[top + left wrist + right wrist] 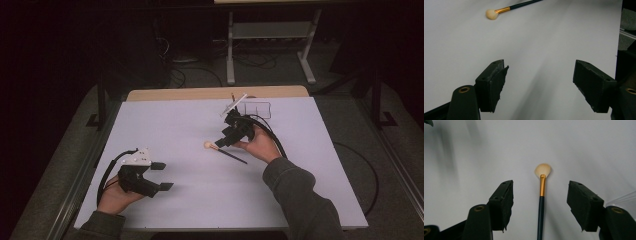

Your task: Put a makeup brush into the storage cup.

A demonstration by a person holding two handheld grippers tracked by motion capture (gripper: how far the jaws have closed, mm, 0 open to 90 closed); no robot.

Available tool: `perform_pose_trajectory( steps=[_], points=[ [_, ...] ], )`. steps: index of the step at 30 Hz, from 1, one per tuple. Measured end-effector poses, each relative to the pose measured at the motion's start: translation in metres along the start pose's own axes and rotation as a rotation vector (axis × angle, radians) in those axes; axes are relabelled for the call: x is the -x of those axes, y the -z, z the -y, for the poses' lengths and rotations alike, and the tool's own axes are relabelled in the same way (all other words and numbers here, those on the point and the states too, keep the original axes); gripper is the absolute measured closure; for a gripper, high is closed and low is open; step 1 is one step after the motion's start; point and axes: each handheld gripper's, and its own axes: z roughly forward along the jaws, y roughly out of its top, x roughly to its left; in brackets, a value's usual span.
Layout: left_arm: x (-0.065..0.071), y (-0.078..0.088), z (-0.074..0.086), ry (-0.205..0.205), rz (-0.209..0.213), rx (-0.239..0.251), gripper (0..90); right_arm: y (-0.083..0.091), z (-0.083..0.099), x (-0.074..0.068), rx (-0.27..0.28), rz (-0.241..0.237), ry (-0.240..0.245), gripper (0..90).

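A wide white table top takes up the middle of the room, with a strip of pale wood showing along its far edge. Everything else can be placed against that white sheet.

Near its centre lies a slender makeup brush, with a dark, almost black handle, a gold metal ferrule and a small cream, fan-shaped tuft. It lies flat on the white table top, tuft pointing toward the person's left, handle running off to the right and slightly nearer the person.

Over the right of centre of the table top, the right gripper hangs just above the brush's handle. In the right gripper view the handle runs straight up the gap between the two black jaws, which stand apart on either side of it with daylight on both sides, not pinching it.

At the near left of the table top, the left gripper rests low in the person's hand, well apart from the brush. Its jaws are spread wide with only bare white surface between them, and the brush lies far ahead of them.

At the far right of the table top stands a small clear plastic tray, behind the right hand. Nothing lies between either gripper and the brush.
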Motion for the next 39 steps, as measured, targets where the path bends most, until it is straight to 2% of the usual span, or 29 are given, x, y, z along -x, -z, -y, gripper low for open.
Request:
perform_pose_trajectory(
  steps=[39],
  points=[
    [0.000, 0.001, 0.001, 0.011, 0.001, 0.008, 25.1, -0.021, 0.002, 0.003, -0.034, -0.009, -0.014, 39.5]
  ],
)
